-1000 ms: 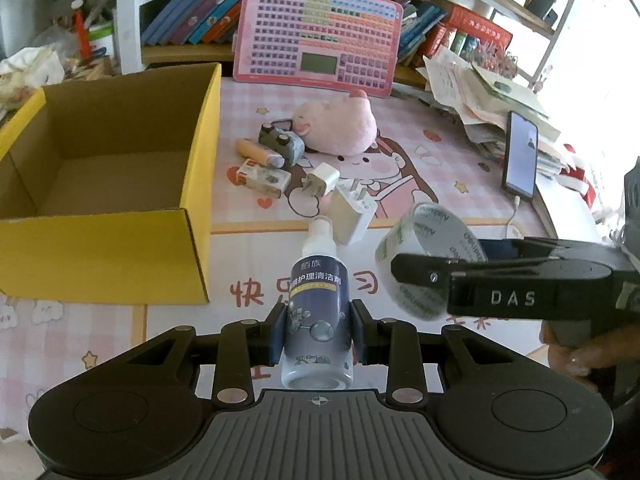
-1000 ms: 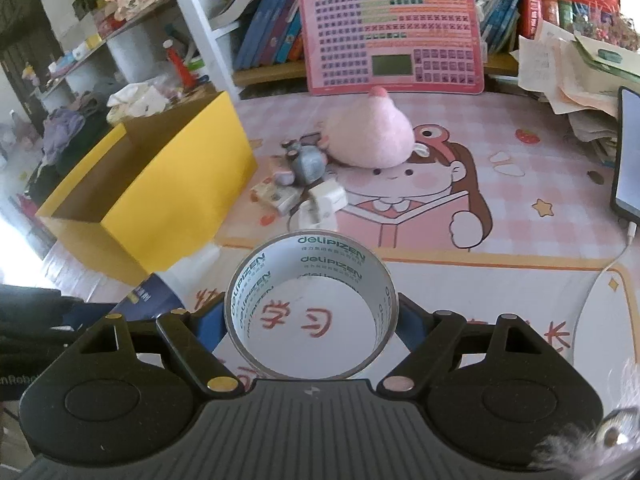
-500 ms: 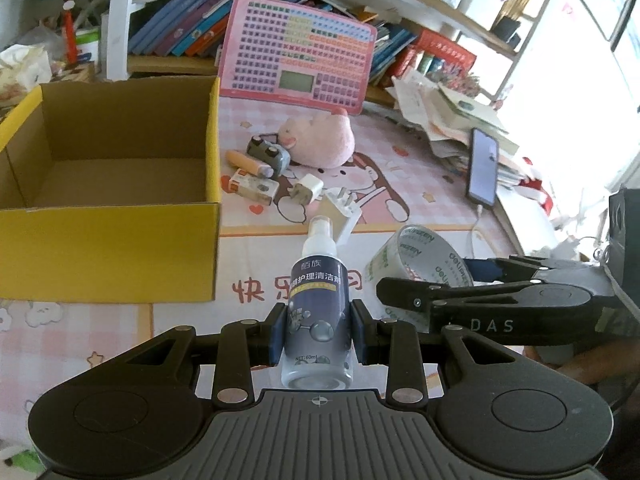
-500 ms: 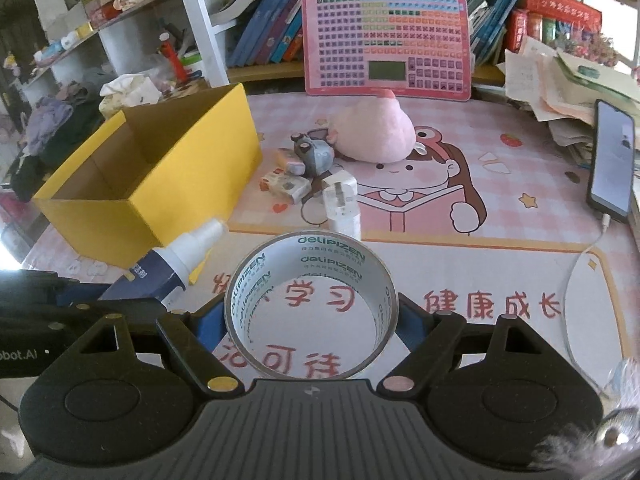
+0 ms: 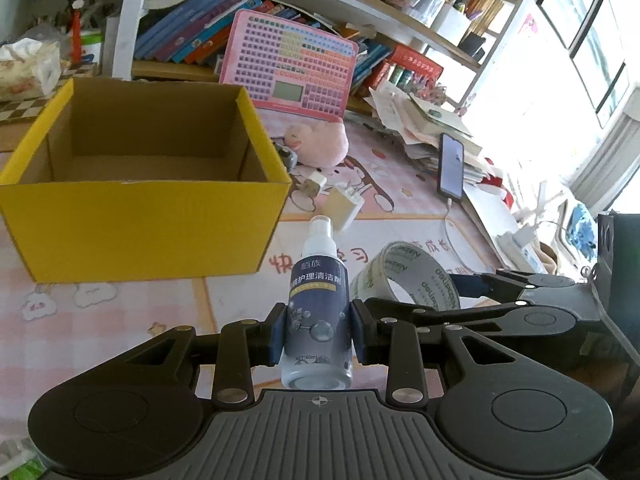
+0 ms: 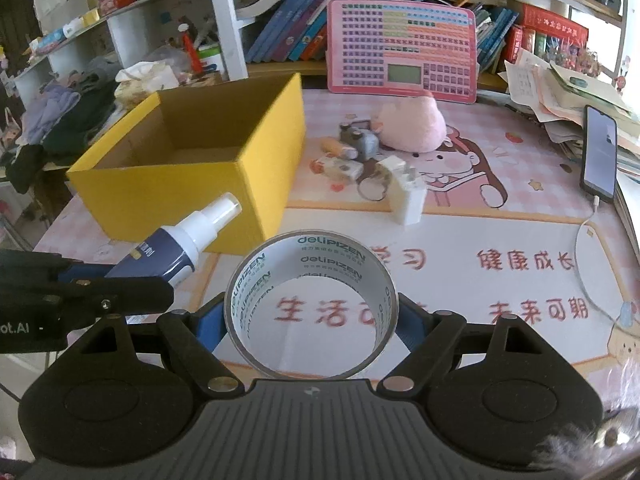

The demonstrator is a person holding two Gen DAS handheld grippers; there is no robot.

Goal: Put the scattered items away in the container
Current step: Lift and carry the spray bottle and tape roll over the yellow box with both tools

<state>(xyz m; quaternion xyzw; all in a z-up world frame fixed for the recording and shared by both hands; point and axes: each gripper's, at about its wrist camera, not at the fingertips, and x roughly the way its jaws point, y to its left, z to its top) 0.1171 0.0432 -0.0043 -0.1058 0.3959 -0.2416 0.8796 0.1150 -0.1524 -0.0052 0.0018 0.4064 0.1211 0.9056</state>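
Clamping a spray bottle (image 5: 318, 312), the left hand-held gripper (image 5: 318, 334) has its pads tight on the body; the right hand-held gripper (image 6: 311, 314) grips a tape roll (image 6: 311, 304) across its width. Off at ten o'clock, the yellow box (image 6: 256, 184) sits open on the desk (image 6: 500, 240); a pink plush (image 6: 412, 126) lies at one o'clock.
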